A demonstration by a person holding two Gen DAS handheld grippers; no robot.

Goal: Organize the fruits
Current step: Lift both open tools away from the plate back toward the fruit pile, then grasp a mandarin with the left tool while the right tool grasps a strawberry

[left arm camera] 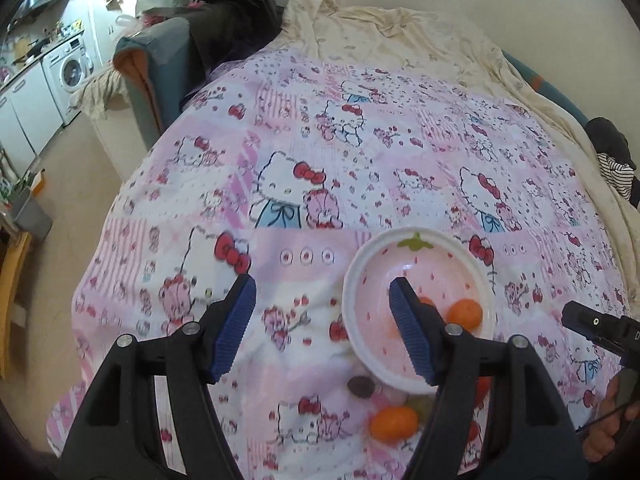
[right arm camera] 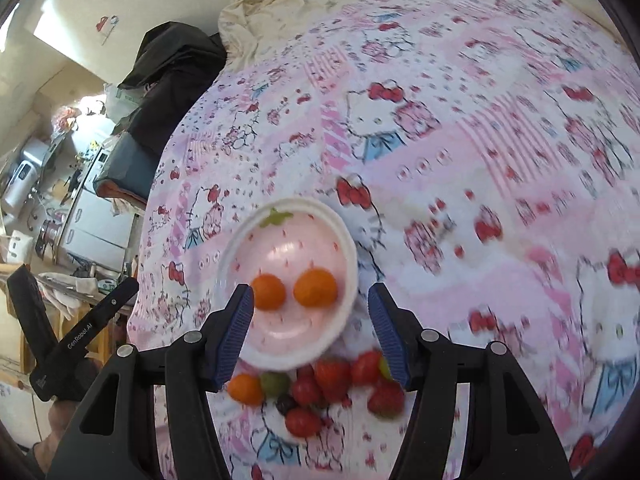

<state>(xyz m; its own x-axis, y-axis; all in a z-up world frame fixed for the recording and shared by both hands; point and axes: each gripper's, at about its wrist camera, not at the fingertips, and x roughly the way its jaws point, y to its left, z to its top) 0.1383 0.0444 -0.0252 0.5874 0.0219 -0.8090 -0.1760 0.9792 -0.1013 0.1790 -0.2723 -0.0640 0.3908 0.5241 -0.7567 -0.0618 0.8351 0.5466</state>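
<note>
A pink strawberry-print bowl with a white rim sits on the Hello Kitty blanket and holds two small oranges. The bowl also shows in the left wrist view. My right gripper is open and empty, hovering over the bowl's near rim. Below it lies a pile of fruit: an orange, a green grape, strawberries and a dark grape. My left gripper is open and empty, left of the bowl. In that view an orange and a dark grape lie near the bowl.
The pink blanket covers a bed, with a cream sheet at the back. Dark clothes hang over a chair at the bed's far left. A kitchen with a washing machine lies left. The bed's edge drops off to the left.
</note>
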